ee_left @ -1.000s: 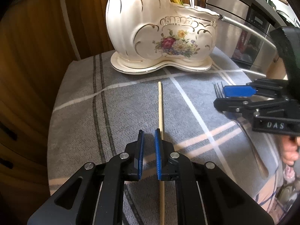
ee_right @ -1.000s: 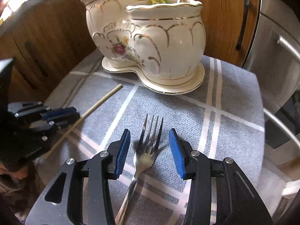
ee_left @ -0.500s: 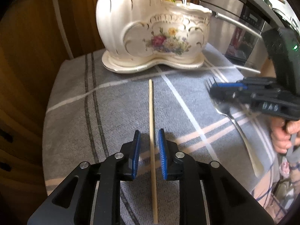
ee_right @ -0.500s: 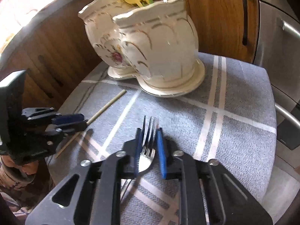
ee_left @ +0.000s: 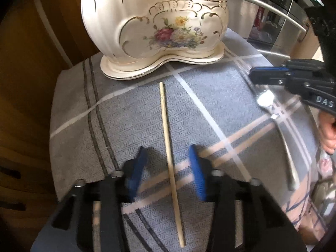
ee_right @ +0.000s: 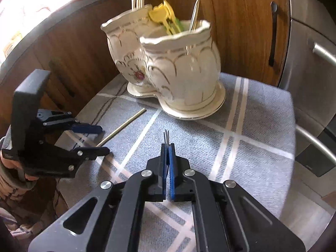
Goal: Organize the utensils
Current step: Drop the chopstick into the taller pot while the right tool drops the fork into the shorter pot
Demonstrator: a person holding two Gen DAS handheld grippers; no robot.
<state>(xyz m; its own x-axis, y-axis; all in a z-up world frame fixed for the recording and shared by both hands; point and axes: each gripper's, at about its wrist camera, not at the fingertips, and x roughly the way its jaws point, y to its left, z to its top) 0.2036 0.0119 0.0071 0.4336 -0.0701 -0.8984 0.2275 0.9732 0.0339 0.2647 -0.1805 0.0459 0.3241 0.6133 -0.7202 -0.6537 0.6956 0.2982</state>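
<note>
The right gripper (ee_right: 167, 157) is sitting clamped on the fork (ee_right: 166, 135), pads pressed flat on the head so only the tine tips are showing beyond them; in the left wrist view the handle (ee_left: 287, 159) is trailing down toward five o'clock over the cloth, so the fork is judged to be held for carrying to the holder. The left gripper (ee_left: 168, 168) is standing apart, its jaws having just been opening, with the wooden stick (ee_left: 168, 142) lying between the pads but not touched by either; it is judged to be lining up for a grasp, not yet holding. The stick is lying flat on the grey checked cloth (ee_left: 130, 113), its far end pointing at twelve o'clock, just short of the base of the ceramic utensil holder (ee_left: 151, 29). In the right wrist view that holder is standing at twelve o'clock, already carrying yellow plastic pieces (ee_right: 162, 14) and metal handles (ee_right: 196, 8); the nearer compartment is showing open rim space. Room between the two grippers is appearing adequate. The cloth is dropping off the surface edge at three o'clock beside the steel appliance (ee_right: 310, 67), and wooden cabinet fronts (ee_right: 241, 31) are closing in behind the holder, limiting approach from beyond.
</note>
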